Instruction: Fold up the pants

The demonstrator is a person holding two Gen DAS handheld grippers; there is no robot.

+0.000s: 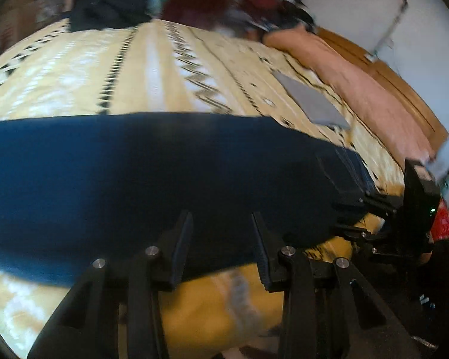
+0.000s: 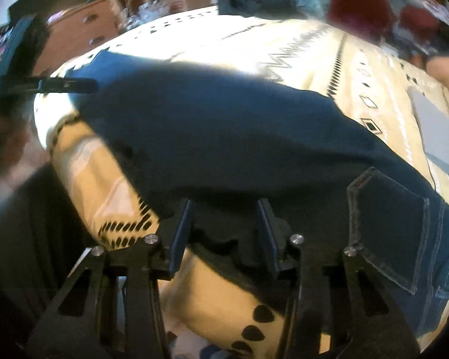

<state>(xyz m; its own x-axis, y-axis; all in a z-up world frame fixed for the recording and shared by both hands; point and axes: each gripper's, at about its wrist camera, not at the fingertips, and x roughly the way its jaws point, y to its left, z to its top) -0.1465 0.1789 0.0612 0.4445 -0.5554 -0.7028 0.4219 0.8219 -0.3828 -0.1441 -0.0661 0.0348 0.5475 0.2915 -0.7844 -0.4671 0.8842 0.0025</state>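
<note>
Jeans (image 2: 224, 137) lie stretched lengthwise along the near edge of the patterned bedspread (image 1: 152, 68), back pocket (image 2: 401, 236) at the waistband end. Both grippers stand open and empty — the right gripper (image 2: 224, 221) over the denim beside that pocket, the left gripper (image 1: 221, 233) over the near hem of the leg. Judging from this, the next fold wants both jaws pinching every layer at the jeans' edge — then lifting evenly so the cloth doesn't skew.

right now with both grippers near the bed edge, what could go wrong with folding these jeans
1. The jeans lie close to the near edge of the patterned bedspread; a tug toward the person could drag them off.
2. Both the left gripper and right gripper stand open with no cloth pinched, so a hasty close might catch the bedspread along with the denim.
3. The clothes pile and grey flat item limit the room for spreading.
</note>
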